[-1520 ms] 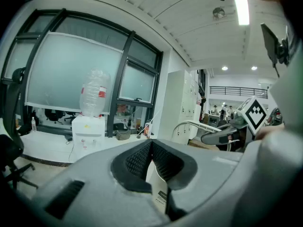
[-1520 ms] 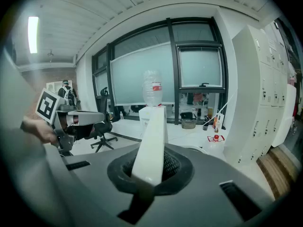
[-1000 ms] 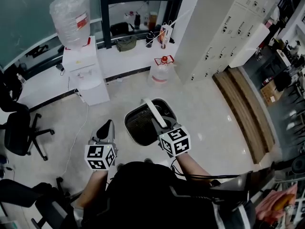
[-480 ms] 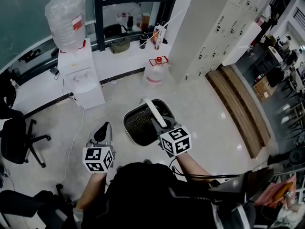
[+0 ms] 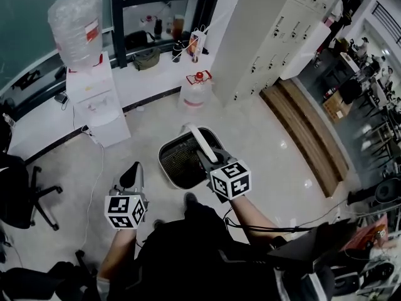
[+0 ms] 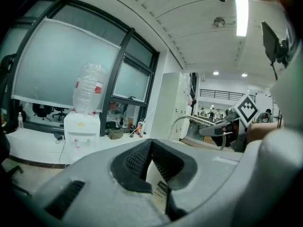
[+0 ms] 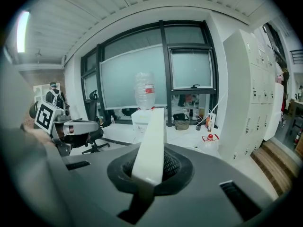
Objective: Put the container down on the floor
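Note:
The container (image 5: 177, 168) is a dark mesh basket with a white rim and an upright white handle (image 5: 204, 145). My right gripper (image 5: 210, 163) is shut on that handle, and the basket hangs below it above the pale floor. In the right gripper view the white handle (image 7: 151, 145) runs up between the jaws of the right gripper (image 7: 150, 171). My left gripper (image 5: 131, 177) stands to the left of the basket, apart from it. In the left gripper view the left gripper (image 6: 150, 148) has its jaws together and holds nothing.
A water dispenser (image 5: 94, 102) with a big bottle stands at the back left, and a water jug (image 5: 195, 94) sits on the floor behind the basket. White lockers (image 5: 269, 36) and a wooden step (image 5: 307, 130) are on the right. An office chair (image 5: 19, 193) stands at the left. A shoe (image 5: 190, 200) shows below the basket.
The view has swung, so the room has slid left in frame. Both grippers keep their places, the right one still on the handle. A shoe has come into view below the basket.

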